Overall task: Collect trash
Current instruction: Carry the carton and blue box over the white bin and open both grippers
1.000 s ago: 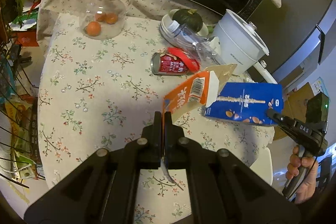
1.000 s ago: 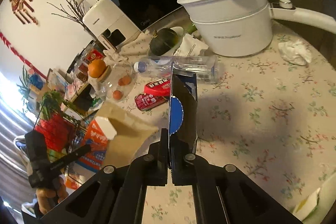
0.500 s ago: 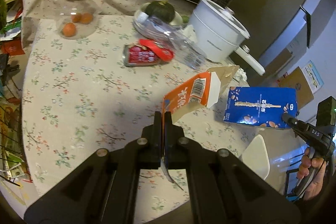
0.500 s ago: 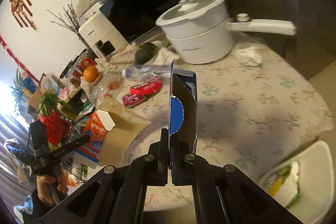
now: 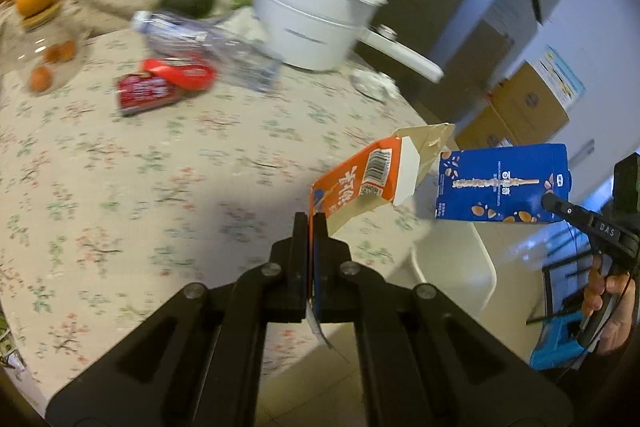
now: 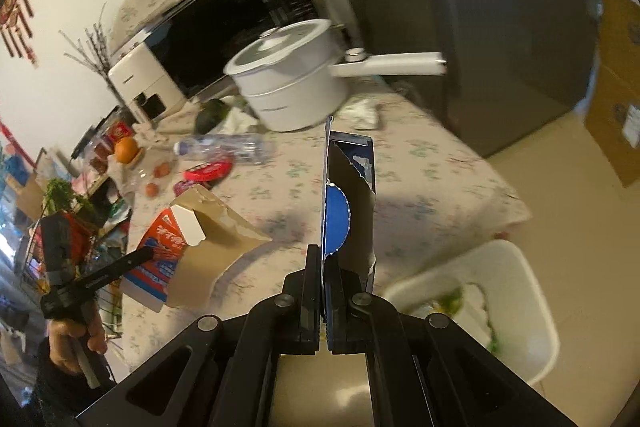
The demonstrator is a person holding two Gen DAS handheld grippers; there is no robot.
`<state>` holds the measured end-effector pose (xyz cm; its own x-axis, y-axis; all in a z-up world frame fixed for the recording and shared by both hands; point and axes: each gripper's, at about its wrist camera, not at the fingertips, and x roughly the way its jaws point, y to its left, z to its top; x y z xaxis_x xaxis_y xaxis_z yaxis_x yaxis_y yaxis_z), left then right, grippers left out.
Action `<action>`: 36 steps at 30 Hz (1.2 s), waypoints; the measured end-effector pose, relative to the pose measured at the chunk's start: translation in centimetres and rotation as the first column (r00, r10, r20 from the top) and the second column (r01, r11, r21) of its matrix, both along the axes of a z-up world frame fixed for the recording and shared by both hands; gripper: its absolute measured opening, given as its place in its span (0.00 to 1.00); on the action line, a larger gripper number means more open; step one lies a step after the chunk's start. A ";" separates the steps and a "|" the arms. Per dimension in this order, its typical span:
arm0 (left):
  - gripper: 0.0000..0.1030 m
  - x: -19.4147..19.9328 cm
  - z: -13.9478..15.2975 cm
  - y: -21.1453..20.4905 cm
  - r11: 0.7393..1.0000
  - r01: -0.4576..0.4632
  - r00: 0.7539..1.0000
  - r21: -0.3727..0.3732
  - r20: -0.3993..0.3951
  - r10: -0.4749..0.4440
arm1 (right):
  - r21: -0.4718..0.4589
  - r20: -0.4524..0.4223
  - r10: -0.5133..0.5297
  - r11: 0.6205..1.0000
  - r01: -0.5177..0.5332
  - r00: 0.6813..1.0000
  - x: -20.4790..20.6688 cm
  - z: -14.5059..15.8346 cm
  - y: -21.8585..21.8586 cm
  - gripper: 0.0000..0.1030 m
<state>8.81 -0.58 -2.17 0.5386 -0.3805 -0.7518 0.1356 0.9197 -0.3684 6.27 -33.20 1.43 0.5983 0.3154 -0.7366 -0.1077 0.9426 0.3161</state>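
Between the left gripper fingers, pinched tight: orange carton, held off the table edge. Right gripper fingers clamp blue carton, also airborne. White bin below right; red can, plastic bottle far left.

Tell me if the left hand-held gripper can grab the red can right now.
Probably not: the left hand-held gripper is already shut on the orange carton, and the red can lies well ahead on the table.
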 end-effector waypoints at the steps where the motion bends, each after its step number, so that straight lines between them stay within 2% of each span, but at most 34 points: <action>1: 0.02 0.0 0.0 -0.8 1.000 0.014 1.000 0.000 0.002 -0.014 | -0.007 -0.006 -0.019 1.000 0.019 1.000 -0.6 -0.2 -1.2 0.02; 5: 0.02 0.0 0.4 -4.3 0.997 0.080 0.997 0.002 0.010 -0.080 | -0.038 -0.034 -0.077 0.996 0.076 0.996 -2.1 -1.1 -4.6 0.02; 10: 0.02 -0.2 0.5 -9.3 0.986 0.166 0.986 0.013 0.014 -0.166 | -0.105 -0.120 -0.156 0.984 0.144 0.980 -3.1 -4.1 -8.3 0.02; 13: 0.02 -0.3 0.2 -11.7 0.979 0.202 0.979 0.015 0.005 -0.202 | -0.170 -0.187 -0.175 0.975 0.143 0.967 -2.8 -6.5 -9.2 0.02; 19: 0.02 -0.4 -1.4 -15.9 0.968 0.249 0.968 0.015 -0.039 -0.248 | -0.186 -0.267 -0.195 0.971 0.148 0.944 -2.2 -9.3 -10.7 0.04; 21: 0.02 -0.4 -2.0 -17.1 0.966 0.258 0.965 0.010 -0.058 -0.258 | -0.186 -0.268 -0.199 0.971 0.152 0.943 -2.3 -9.4 -10.9 0.06; 23: 0.02 -0.3 -2.4 -17.9 0.964 0.264 0.962 0.007 -0.070 -0.263 | -0.194 -0.260 -0.198 0.969 0.150 0.945 -2.3 -9.1 -10.9 0.14; 27: 0.02 -0.1 -3.1 -19.6 0.962 0.272 0.958 -0.002 -0.092 -0.271 | -0.191 -0.237 -0.202 0.969 0.159 0.950 -2.8 -8.4 -11.2 0.19; 29: 0.02 0.1 -3.5 -20.5 0.961 0.278 0.955 -0.004 -0.106 -0.277 | -0.184 -0.231 -0.211 0.968 0.170 0.950 -3.1 -8.2 -11.5 0.30; 31: 0.02 0.2 -3.9 -21.3 0.959 0.285 0.952 -0.002 -0.115 -0.283 | -0.178 -0.224 -0.221 0.967 0.183 0.949 -3.4 -8.0 -12.0 0.35; 36: 0.03 0.6 -5.2 -23.0 0.952 0.307 0.943 0.001 -0.138 -0.304 | -0.170 -0.215 -0.248 0.962 0.214 0.944 -3.7 -7.7 -12.8 0.38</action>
<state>9.39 -23.55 -7.37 0.2925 -0.4935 -0.8191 0.3617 0.8500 -0.3829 2.52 -46.04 -6.31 0.4491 0.0702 -0.8907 0.1790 0.9696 0.1667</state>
